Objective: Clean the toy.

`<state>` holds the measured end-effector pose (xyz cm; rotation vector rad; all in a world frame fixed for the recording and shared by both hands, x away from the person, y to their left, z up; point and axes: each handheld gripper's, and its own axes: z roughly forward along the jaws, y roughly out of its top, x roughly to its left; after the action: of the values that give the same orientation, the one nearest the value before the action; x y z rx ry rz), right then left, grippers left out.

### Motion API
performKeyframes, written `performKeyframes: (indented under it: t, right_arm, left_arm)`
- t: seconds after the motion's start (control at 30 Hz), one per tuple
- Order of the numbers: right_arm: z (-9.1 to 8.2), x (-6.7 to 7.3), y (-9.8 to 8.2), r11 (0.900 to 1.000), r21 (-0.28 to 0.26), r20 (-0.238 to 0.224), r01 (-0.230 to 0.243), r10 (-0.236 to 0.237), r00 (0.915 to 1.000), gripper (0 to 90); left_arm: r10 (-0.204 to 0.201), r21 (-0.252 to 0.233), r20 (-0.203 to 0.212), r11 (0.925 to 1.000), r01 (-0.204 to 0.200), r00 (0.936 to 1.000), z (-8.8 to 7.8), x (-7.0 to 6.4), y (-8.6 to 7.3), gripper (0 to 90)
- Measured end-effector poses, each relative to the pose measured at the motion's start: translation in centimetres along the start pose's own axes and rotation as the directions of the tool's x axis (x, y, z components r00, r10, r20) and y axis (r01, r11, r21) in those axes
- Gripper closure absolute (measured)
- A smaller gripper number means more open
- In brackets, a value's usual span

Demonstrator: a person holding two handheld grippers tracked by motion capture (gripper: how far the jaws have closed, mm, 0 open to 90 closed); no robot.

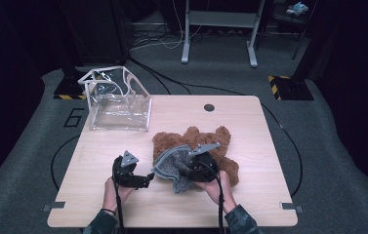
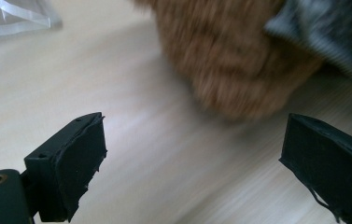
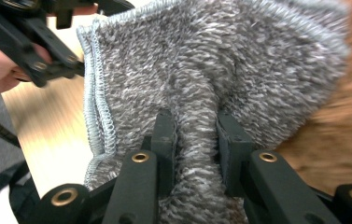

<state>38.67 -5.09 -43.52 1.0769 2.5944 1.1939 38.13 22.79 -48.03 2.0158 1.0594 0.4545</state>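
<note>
The right gripper is pinching a fold of grey knitted cloth between its fingers, lying against a brown plush teddy bear on the wooden bench, while the left gripper is hovering alongside with fingers spread and empty.

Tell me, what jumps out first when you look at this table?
The fluffy brown teddy bear lying in the middle of the wooden table catches the eye first. A grey knitted cloth lies over its near side, pinched in the right tongs. The left tongs hang open just beside the bear, and a clear plastic bag stands at the table's far left corner.
</note>
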Motion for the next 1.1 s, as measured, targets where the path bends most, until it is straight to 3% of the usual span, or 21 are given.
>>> performKeyframes:
  t: [0.13, 0.3, 0.4, 0.47, 0.5, 0.57, 0.73, 0.8, 0.9, 0.97, 1.03, 1.1]
  right_arm:
    - [-2.2, -0.9, 0.9, 0.998, -0.061, 0.035, -0.004, 0.006, 0.9994, 72.0]
    - [-4.5, -1.9, 2.5, 0.994, -0.113, 0.098, 0.000, 0.011, 0.9951, 71.9]
    - [-5.6, -2.7, 3.8, 0.993, -0.120, 0.166, 0.007, 0.013, 0.9860, 71.6]
    - [-5.8, -3.6, 5.1, 0.994, -0.106, 0.215, 0.011, 0.012, 0.9765, 71.2]
    - [-5.8, -3.6, 5.1, 0.994, -0.106, 0.215, 0.011, 0.012, 0.9765, 71.2]
    - [-5.3, -4.5, 5.7, 0.997, -0.082, 0.225, -0.003, 0.022, 0.9742, 70.8]
    - [-2.9, -5.9, 5.9, 0.999, 0.005, 0.238, -0.034, 0.032, 0.9708, 64.5]
    - [-1.9, -6.2, 5.5, 0.998, 0.039, 0.246, -0.045, 0.034, 0.9688, 56.2]
    - [-1.9, -6.4, 5.0, 0.999, 0.020, 0.228, -0.050, 0.044, 0.9726, 33.7]
    - [-2.3, -6.1, 5.4, 0.999, 0.005, 0.253, -0.044, 0.041, 0.9665, 19.5]
    - [-2.7, -5.9, 5.9, 1.000, -0.003, 0.292, -0.028, 0.027, 0.9559, 18.8]
    - [-2.6, -6.0, 6.6, 1.000, 0.008, 0.303, -0.022, 0.018, 0.9527, 26.1]
  left_arm:
    - [0.053, -0.047, 0.023, 0.9976, -0.052, 0.9983, -0.7, -1.0, 3.2, 6.6]
    - [0.111, -0.075, 0.036, 0.9913, -0.108, 0.9932, -0.1, -2.2, 6.4, 7.8]
    - [0.132, -0.074, 0.037, 0.9888, -0.129, 0.9905, 1.1, -2.7, 7.9, 11.0]
    - [0.138, -0.072, 0.034, 0.9881, -0.135, 0.9898, 1.9, -2.9, 8.7, 19.6]
    - [0.138, -0.067, 0.035, 0.9885, -0.135, 0.9898, 2.3, -3.0, 8.9, 19.6]
    - [0.137, -0.058, 0.041, 0.9892, -0.134, 0.9898, 3.3, -3.2, 9.2, 24.3]
    - [0.150, -0.017, 0.042, 0.9887, -0.149, 0.9878, 4.7, -3.6, 9.0, 25.3]
    - [0.145, -0.020, 0.044, 0.9893, -0.144, 0.9885, 5.1, -3.6, 8.5, 24.9]
    - [0.142, -0.025, 0.042, 0.9898, -0.141, 0.9890, 5.4, -3.6, 8.1, 24.4]
    - [0.138, -0.018, 0.042, 0.9903, -0.138, 0.9895, 5.6, -3.6, 7.9, 23.6]
    - [0.131, -0.020, 0.047, 0.9913, -0.130, 0.9903, 5.7, -3.6, 7.7, 23.2]
    - [0.136, -0.021, 0.043, 0.9906, -0.135, 0.9897, 5.7, -3.6, 7.6, 23.1]
